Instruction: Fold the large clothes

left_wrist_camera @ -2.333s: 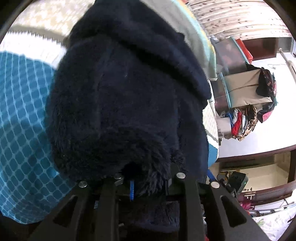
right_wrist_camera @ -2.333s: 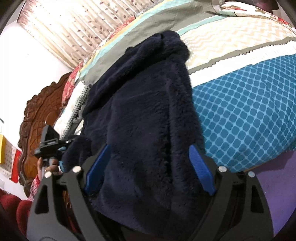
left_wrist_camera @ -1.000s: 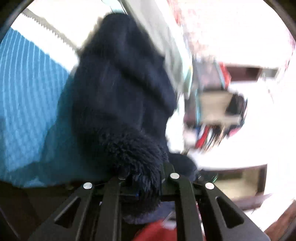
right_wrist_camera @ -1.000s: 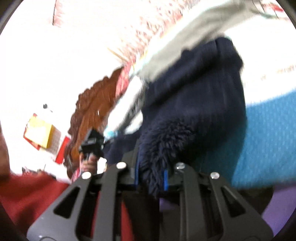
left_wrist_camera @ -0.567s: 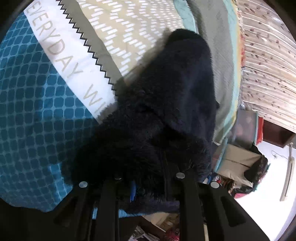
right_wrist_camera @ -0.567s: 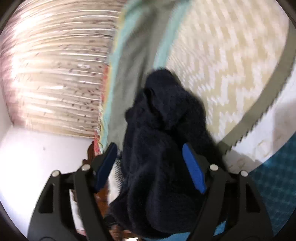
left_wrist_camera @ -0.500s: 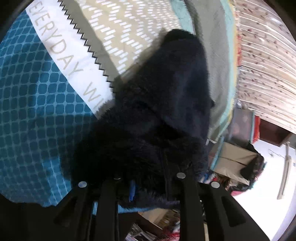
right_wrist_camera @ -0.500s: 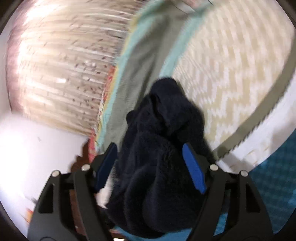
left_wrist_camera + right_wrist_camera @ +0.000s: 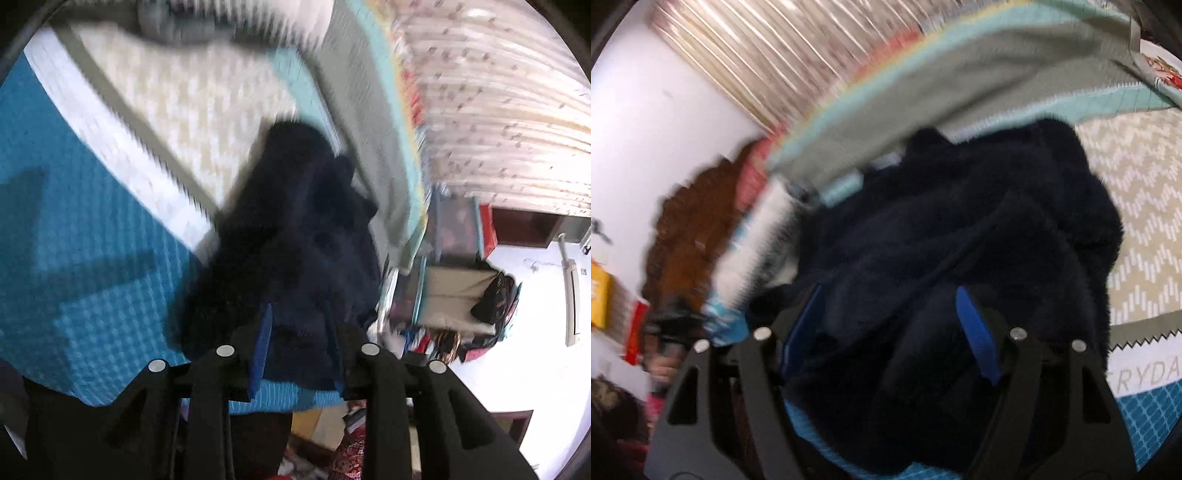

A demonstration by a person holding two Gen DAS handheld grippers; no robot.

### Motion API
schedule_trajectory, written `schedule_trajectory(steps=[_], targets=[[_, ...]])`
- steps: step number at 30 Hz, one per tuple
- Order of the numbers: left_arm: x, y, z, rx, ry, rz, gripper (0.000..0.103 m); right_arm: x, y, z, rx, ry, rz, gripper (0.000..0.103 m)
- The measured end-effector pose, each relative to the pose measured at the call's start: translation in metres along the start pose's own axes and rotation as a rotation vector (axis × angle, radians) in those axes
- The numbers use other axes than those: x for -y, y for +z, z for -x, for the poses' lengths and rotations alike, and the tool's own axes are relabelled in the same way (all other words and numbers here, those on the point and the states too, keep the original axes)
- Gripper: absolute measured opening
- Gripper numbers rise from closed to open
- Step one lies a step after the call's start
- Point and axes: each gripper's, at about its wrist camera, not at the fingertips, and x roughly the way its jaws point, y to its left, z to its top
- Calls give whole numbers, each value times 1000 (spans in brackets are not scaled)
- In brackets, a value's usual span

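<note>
A dark navy fleece garment [image 9: 295, 229] lies bunched in a heap on the patterned bedspread [image 9: 74, 258]. My left gripper [image 9: 297, 317] hovers at its near edge. Its jaws are opening, the blue pads [image 9: 261, 343] stand apart, and the fleece edge lies loose between them. In the right wrist view the same garment [image 9: 979, 229] fills the middle. My right gripper [image 9: 888, 295] hangs just over it with jaws wide but closing a little. Fleece sits between the blue pads [image 9: 977, 332], which do not press on it. Both views are blurred by motion.
The bedspread [image 9: 1145, 221] has beige chevron, grey and teal bands. A pleated curtain [image 9: 498, 110] hangs behind the bed. A box and piled clothes [image 9: 454, 291] stand beside it. A carved wooden headboard [image 9: 687, 236] and a person's hand [image 9: 661, 365] show at left.
The left jaws, clamped on the fleece before, have parted and the fabric lies free. The right gripper let go earlier and has swung across over the heap, which now lies folded shorter.
</note>
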Motion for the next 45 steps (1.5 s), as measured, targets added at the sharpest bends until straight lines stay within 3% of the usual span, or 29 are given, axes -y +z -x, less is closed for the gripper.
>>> schedule_trajectory(steps=[3, 5, 8, 10, 12, 16, 18, 21, 22, 23, 24, 25, 27, 30, 32, 35, 37, 40, 43, 45], targets=[[18, -2, 27, 113, 114, -99, 42, 12, 3, -24, -30, -162, -9, 39], [39, -11, 19, 112, 199, -230, 46, 25, 6, -15, 36, -210, -59, 34], [68, -22, -12, 102, 321, -417, 48, 36, 6, 12, 153, -298, -102, 34], [83, -29, -32, 90, 363, -531, 49, 38, 6, 29, 186, -277, -118, 45], [101, -38, -57, 93, 412, -680, 49, 38, 6, 48, 208, -265, -103, 75], [113, -51, -104, 77, 540, -924, 52, 25, 18, 65, 227, -274, 2, 80], [110, -48, -122, 31, 544, -925, 52, 17, 28, 58, 184, -328, 88, 80], [99, -38, -146, -28, 571, -881, 52, 16, 40, 33, 95, -321, 132, 80], [94, -36, -152, -34, 583, -872, 43, 17, 42, 20, 53, -327, 134, 79], [89, -33, -156, -49, 579, -858, 17, 18, 43, 11, 23, -335, 139, 60], [86, -29, -155, -65, 556, -834, 17, 19, 43, 0, -25, -331, 153, 13], [85, -26, -147, -54, 524, -804, 17, 23, 43, -11, -86, -316, 159, 7], [88, -20, -125, -32, 452, -757, 16, 23, 43, -1, -53, -287, 152, 6], [106, -9, -78, 24, 290, -693, 16, 8, 60, 58, 107, -144, 116, 6], [121, 4, -61, 61, 238, -679, 16, -4, 80, 93, 209, -112, 139, 6], [147, 41, -55, 124, 224, -663, 16, -13, 124, 106, 284, -147, 177, 6], [164, 79, -66, 156, 227, -629, 16, -4, 162, 94, 299, -173, 152, 6], [174, 123, -105, 192, 305, -578, 16, 29, 205, 42, 257, -224, 45, 7], [155, 167, -180, 185, 547, -548, 17, 58, 217, -27, 167, -312, -21, 12], [128, 184, -216, 122, 662, -492, 17, 84, 206, -68, 84, -331, -117, 26]])
